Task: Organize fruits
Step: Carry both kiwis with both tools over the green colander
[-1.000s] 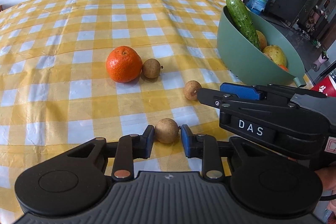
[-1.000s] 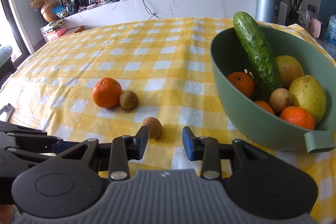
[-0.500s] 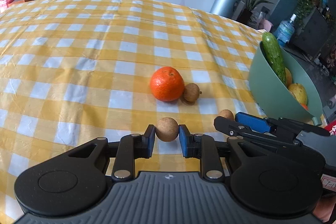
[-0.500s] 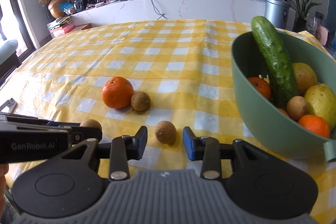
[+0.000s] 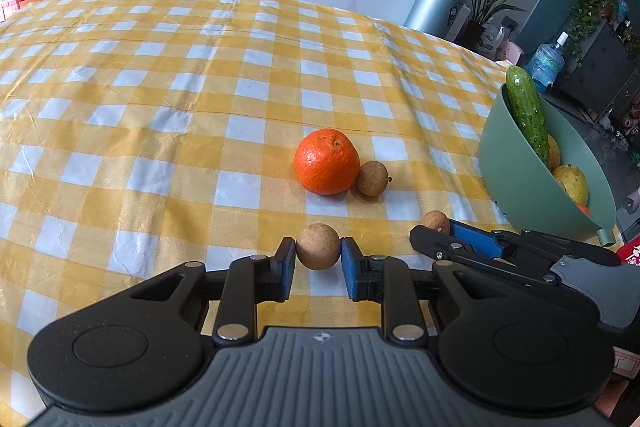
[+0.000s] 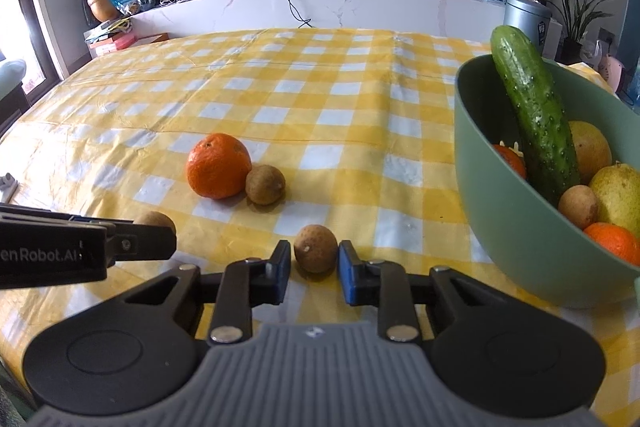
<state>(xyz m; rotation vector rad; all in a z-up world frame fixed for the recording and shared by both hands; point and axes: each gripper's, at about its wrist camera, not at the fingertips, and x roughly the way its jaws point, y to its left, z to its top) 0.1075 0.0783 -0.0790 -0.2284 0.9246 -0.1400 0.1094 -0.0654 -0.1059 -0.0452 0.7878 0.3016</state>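
- Tabletop (image 5: 168,115), covered w/ glossy yellow-and-white checked plastic cloth, creased in places: loose fruit is gathered off it – pick-up step judged in hand, approx. mid-task, as the bowl is already part-filled.
- Matte sage-green rounded plastic bowl (image 6: 516,227), at the right edge: a bumpy dark-green cucumber (image 6: 532,115) is leaned on its rim, w/ smooth yellow pears, oranges & one small brown fruit inside.
- Dimpled round orange mandarin (image 5: 327,161), mid-cloth, touched by a small tan stemmed longan (image 5: 372,178); both not yet collected.
- Left gripper (image 5: 318,263): blue-padded fingers are closed on a rough, dull-brown round longan (image 5: 318,246); whether it is lifted off the cloth can't be told.
- Right gripper (image 6: 310,269): fingers are parted round a second brown longan (image 6: 315,247) resting on the cloth, pads just beside it, not touching.
- Next, as judged: right fingers to be closed gently (thin brittle shell), then both fruits carried to the bowl.
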